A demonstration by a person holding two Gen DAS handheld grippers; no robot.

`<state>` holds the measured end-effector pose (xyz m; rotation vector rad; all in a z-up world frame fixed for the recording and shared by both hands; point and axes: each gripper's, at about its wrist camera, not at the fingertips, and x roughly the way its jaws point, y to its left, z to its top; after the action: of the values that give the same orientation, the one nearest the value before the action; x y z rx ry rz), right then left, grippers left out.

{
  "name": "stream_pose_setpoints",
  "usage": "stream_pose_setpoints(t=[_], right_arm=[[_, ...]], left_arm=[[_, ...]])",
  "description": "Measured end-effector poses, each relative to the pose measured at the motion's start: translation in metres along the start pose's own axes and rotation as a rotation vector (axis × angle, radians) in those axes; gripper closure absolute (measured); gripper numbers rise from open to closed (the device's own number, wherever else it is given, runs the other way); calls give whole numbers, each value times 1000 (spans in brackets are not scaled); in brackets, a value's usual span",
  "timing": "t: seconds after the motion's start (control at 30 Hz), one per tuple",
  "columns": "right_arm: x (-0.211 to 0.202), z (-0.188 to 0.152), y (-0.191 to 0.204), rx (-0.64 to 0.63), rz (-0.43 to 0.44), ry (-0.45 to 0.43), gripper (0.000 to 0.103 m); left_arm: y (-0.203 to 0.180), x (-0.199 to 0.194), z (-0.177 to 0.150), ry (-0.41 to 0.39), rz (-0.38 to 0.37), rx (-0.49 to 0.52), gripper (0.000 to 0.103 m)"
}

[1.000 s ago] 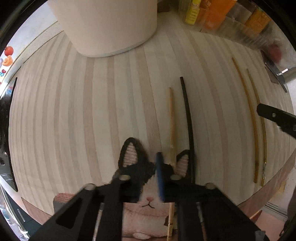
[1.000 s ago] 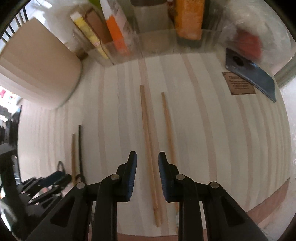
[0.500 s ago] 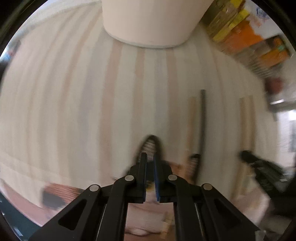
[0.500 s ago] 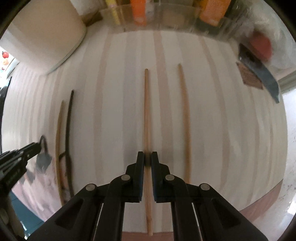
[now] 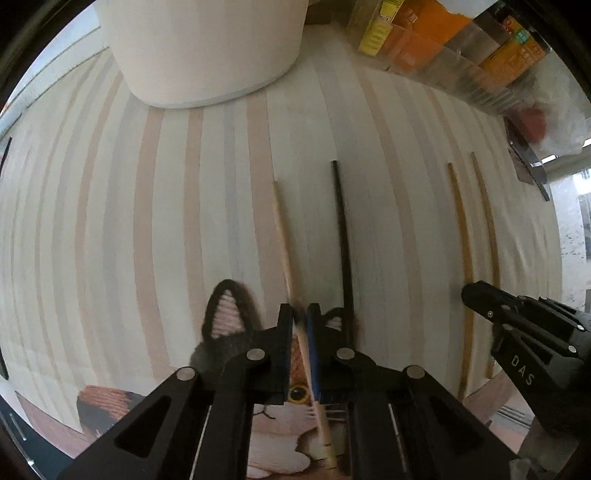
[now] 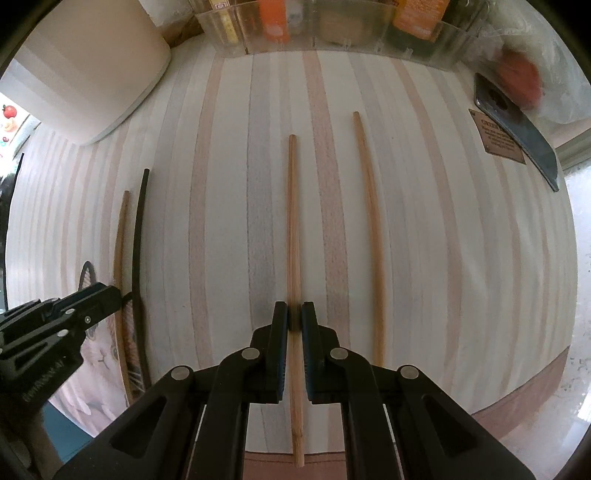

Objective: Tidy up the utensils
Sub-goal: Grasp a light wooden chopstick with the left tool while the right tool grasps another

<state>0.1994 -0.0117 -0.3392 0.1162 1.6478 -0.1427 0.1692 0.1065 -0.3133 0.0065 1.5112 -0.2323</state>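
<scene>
Four chopsticks lie on the striped tabletop. My left gripper [image 5: 300, 314] is shut on a light wooden chopstick [image 5: 282, 236], over a cat-shaped mat [image 5: 229, 317]. A black chopstick [image 5: 343, 236] lies just right of it. My right gripper [image 6: 294, 314] is shut on a tan wooden chopstick [image 6: 293, 221]. A second tan chopstick [image 6: 371, 236] lies to its right. The left gripper shows at the left of the right wrist view [image 6: 114, 295]; the right gripper shows at the right of the left wrist view [image 5: 467, 293].
A large cream round container [image 5: 207, 51] stands at the back left. A clear organiser with orange and yellow packets [image 6: 332, 26] lines the back edge. A dark phone [image 6: 517, 125] and a small brown card [image 6: 502, 136] lie at the far right. The table's front edge [image 6: 517, 402] is near.
Both grippers closed from open onto chopsticks: the left onto the light wooden one, the right onto the tan one. The left view has steadied after a blurred swing.
</scene>
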Motion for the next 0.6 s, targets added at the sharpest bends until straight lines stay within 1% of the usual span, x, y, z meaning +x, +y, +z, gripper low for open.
stream_pose_setpoints(t=[0.07,0.13,0.33,0.4,0.5,0.57,0.6], right_arm=[[2,3,11,-7,-10,2,95],[0,5,17,-11,-17,3,95],[3,6,22,-16,-15,4,95],[1,9,13,-19,-19,8,95],[2,5,21,-22,5,33,95],[3,1,25,-31,16,45,95],[3,0,27,-32,18,50,95]], left_arm=[[-2,2,3,-1,13,-7,98],[4,1,5,-4,25,-17,98],[39,-7,-1,-7,67,-67,98],[47,-8,-4,-8,65,-79,98],[67,-17,-12,-10,63,-86,98],[70,-18,-12,-11,69,-89,98],[62,-12,-8,-12,70,-90,98]])
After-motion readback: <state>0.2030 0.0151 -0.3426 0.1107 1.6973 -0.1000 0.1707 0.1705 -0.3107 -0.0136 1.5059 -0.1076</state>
